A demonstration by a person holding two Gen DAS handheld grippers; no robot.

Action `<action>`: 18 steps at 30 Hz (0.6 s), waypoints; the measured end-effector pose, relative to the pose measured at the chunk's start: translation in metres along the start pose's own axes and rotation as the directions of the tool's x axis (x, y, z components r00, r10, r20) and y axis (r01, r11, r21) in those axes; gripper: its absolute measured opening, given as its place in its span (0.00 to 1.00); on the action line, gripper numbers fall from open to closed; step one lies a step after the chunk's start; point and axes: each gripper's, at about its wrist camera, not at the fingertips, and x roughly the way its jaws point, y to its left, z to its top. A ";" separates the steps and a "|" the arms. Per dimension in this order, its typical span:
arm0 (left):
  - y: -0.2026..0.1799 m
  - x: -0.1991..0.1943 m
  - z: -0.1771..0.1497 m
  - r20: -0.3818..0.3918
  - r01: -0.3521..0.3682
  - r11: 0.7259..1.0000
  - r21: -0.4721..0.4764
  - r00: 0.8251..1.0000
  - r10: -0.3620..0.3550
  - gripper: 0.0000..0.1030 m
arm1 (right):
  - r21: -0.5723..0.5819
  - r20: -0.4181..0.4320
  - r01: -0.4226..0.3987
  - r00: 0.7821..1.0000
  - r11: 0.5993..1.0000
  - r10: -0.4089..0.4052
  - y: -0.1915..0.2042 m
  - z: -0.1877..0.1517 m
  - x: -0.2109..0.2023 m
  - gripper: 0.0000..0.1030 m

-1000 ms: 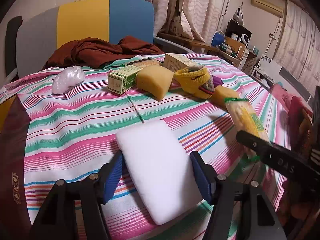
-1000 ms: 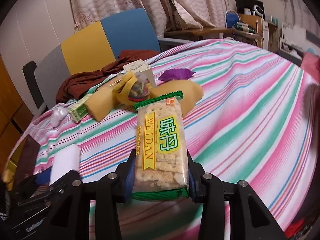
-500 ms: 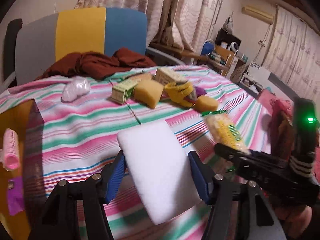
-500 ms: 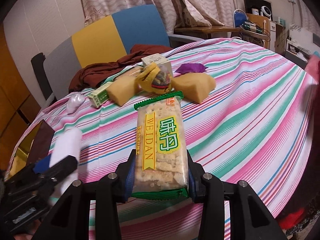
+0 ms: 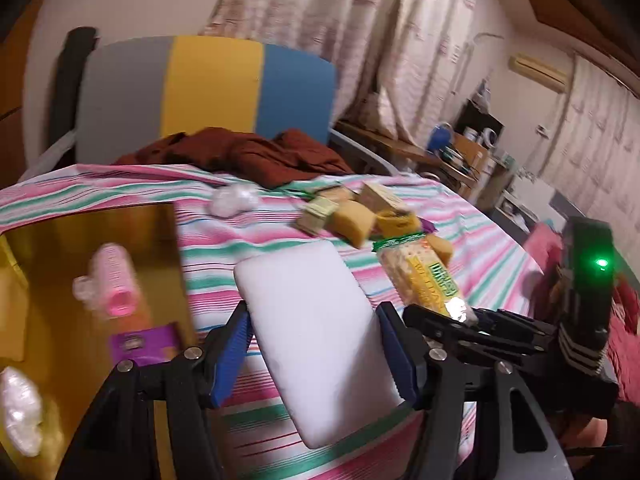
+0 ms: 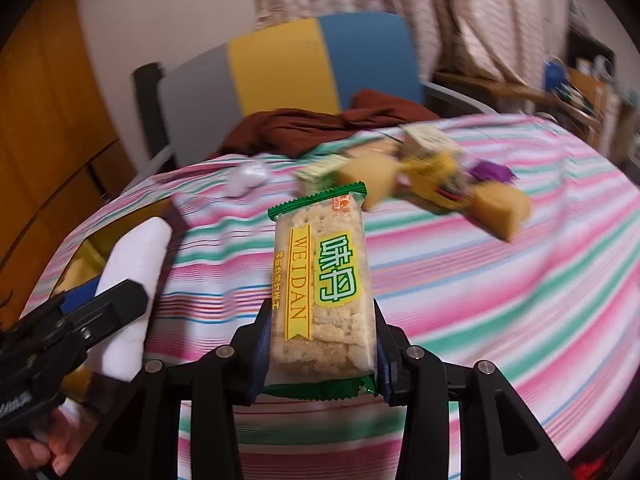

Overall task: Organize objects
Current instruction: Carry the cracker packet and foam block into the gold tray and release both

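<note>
My left gripper [image 5: 316, 356] is shut on a white foam block [image 5: 312, 332], held above the striped tablecloth; the block [image 6: 132, 280] also shows at the left of the right wrist view. My right gripper [image 6: 320, 344] is shut on a packet of crackers [image 6: 324, 292] with green ends and a yellow label; the packet [image 5: 424, 280] appears right of the foam block in the left wrist view. A gold tray [image 5: 48, 320] lies to the left, holding a pink hair roller [image 5: 112, 284], a purple packet [image 5: 140, 342] and a clear wrapped piece [image 5: 20, 412].
Further back on the striped tablecloth [image 6: 500, 280] lie yellow sponges [image 5: 354, 224], small boxes [image 5: 318, 212], a yellow pouch [image 6: 436, 176], a purple wrapper [image 6: 490, 170] and a white plastic wad [image 5: 234, 200]. A brown cloth [image 5: 240, 152] and a grey, yellow and blue chair [image 5: 208, 88] stand behind.
Both grippers have swung left and risen with their loads. The gold tray with the pink roller has come into the left wrist view. The pile of objects now looks farther away.
</note>
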 end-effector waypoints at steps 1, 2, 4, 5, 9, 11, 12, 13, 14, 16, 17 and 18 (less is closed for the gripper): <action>0.006 -0.004 0.000 0.004 -0.008 1.000 -0.012 1.000 0.008 0.61 | -0.018 0.002 -0.011 1.000 1.000 0.011 0.007 0.001 -0.001 0.42; 0.015 -0.009 -0.001 0.008 -0.021 0.999 -0.032 1.000 0.022 0.61 | -0.036 0.002 -0.026 1.000 0.999 0.026 0.014 0.003 -0.002 0.42; 0.029 -0.015 -0.002 0.011 -0.044 0.997 -0.062 0.999 0.044 0.61 | -0.072 -0.002 -0.066 0.998 0.995 0.066 0.031 0.007 -0.003 0.42; 0.036 -0.019 -0.003 0.011 -0.054 0.995 -0.079 0.998 0.055 0.61 | -0.089 -0.007 -0.085 0.996 0.992 0.085 0.039 0.008 -0.004 0.42; 0.072 -0.029 -0.006 -0.013 -0.120 0.982 -0.148 0.993 0.119 0.62 | -0.164 -0.044 -0.184 0.983 0.969 0.179 0.076 0.011 -0.007 0.42; 0.089 -0.031 -0.008 -0.024 -0.137 0.974 -0.180 0.991 0.135 0.62 | -0.176 -0.075 -0.237 0.971 0.955 0.227 0.090 0.010 -0.006 0.42; 0.096 -0.032 -0.009 -0.030 -0.149 0.971 -0.189 0.989 0.146 0.62 | -0.184 -0.090 -0.257 0.965 0.949 0.245 0.097 0.009 -0.004 0.42; 0.105 -0.033 -0.009 -0.039 -0.167 0.965 -0.200 0.986 0.163 0.62 | -0.198 -0.107 -0.275 0.960 0.941 0.258 0.106 0.007 -0.003 0.42; 0.112 -0.032 -0.008 -0.050 -0.175 0.962 -0.207 0.984 0.168 0.62 | -0.212 -0.120 -0.287 0.956 0.934 0.267 0.113 0.005 -0.002 0.42; 0.129 -0.030 -0.007 -0.082 -0.192 0.956 -0.222 0.981 0.178 0.62 | -0.240 -0.145 -0.314 0.947 0.918 0.286 0.128 0.001 -0.001 0.42; 0.136 -0.030 -0.006 -0.096 -0.202 0.953 -0.227 0.978 0.184 0.62 | -0.249 -0.155 -0.327 0.943 0.912 0.295 0.134 -0.001 -0.002 0.42; 0.142 -0.029 -0.005 -0.113 -0.206 0.951 -0.230 0.976 0.184 0.62 | -0.258 -0.170 -0.348 0.935 0.901 0.313 0.141 -0.004 -0.003 0.42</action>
